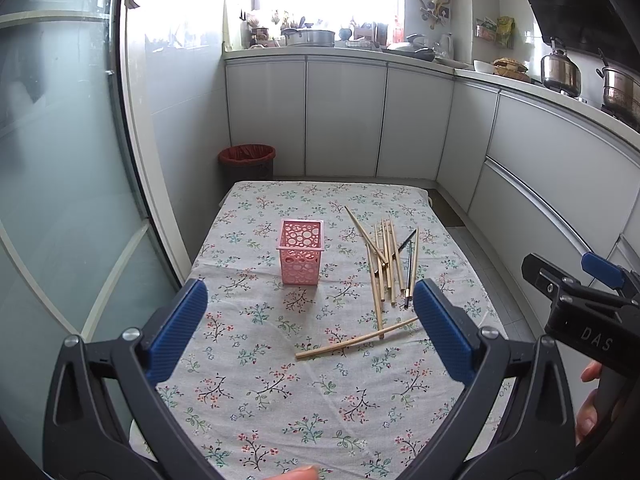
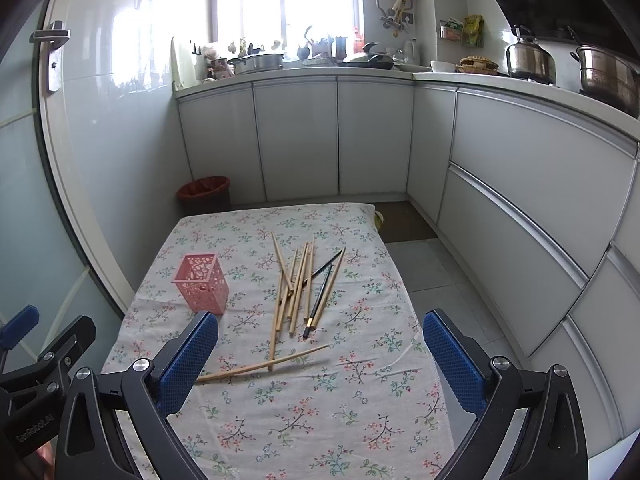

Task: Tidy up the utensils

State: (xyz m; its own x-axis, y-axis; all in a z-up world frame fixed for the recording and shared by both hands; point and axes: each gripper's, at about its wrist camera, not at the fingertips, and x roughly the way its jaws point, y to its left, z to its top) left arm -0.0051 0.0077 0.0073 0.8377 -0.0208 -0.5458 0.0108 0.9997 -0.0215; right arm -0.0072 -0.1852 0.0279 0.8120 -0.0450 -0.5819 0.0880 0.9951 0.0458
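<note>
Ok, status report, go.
Both hand-held grippers, left and right, open, empty. Chopsticks loose on tablecloth; pink holder upright. Nothing in the way.

Both hand-held grippers held level and side by side — the left hand-held gripper (image 1: 310, 326) with jaws spread wide, gripping nothing; the right hand-held gripper (image 2: 320, 354) likewise wide apart — fingertips (image 1: 588, 408) wrapping its handle.

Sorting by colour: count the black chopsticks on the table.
2. One black chopstick lies on the right of the bamboo pile; the other black chopstick slants across its far end, partly covered. More could be hidden.
</note>
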